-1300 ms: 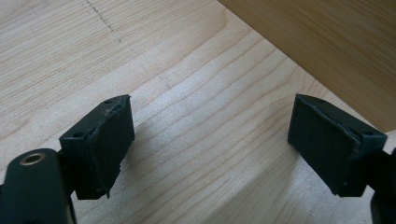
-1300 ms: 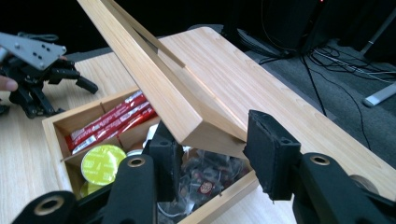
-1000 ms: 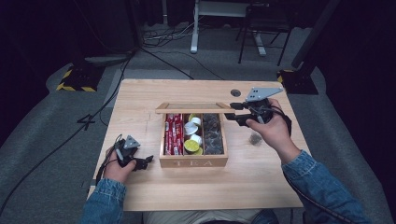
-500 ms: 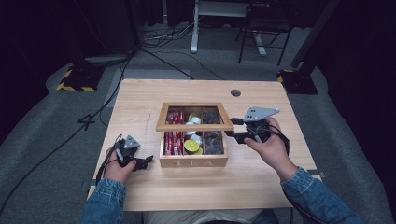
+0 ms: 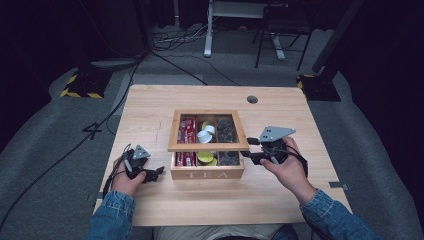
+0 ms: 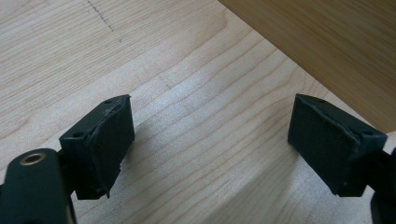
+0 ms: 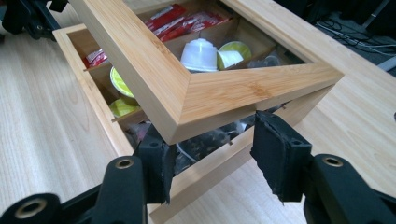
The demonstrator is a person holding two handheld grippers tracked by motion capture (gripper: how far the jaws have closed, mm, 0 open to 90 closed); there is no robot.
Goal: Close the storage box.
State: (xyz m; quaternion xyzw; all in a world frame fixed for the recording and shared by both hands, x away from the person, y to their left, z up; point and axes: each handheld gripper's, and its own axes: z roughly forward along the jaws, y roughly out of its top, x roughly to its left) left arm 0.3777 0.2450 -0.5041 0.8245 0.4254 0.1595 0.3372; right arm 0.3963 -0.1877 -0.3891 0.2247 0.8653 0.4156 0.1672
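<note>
A wooden tea box (image 5: pixel 207 173) stands mid-table, its windowed lid (image 5: pixel 207 146) tilted partway down over it. Inside lie red sachets (image 5: pixel 187 125), a white capsule (image 5: pixel 206 134), yellow-green capsules (image 7: pixel 120 79) and dark packets (image 5: pixel 227 128). My right gripper (image 5: pixel 246 151) is at the box's right front corner; in the right gripper view its jaws (image 7: pixel 212 133) stand apart just beneath the lid's corner (image 7: pixel 187 100), one inside the box wall and one outside it. On the table left of the box rests my left gripper (image 5: pixel 157 172), open with bare wood between its jaws (image 6: pixel 210 121).
The light wooden table (image 5: pixel 300 120) has a round cable hole (image 5: pixel 252 99) at the back right. Cables and a desk's legs (image 5: pixel 207 30) sit on the dark floor beyond. Bare tabletop lies on both sides of the box.
The lid has swung down from upright to a low tilt over the box. My right hand has come down and toward the person with it. The left gripper has not moved.
</note>
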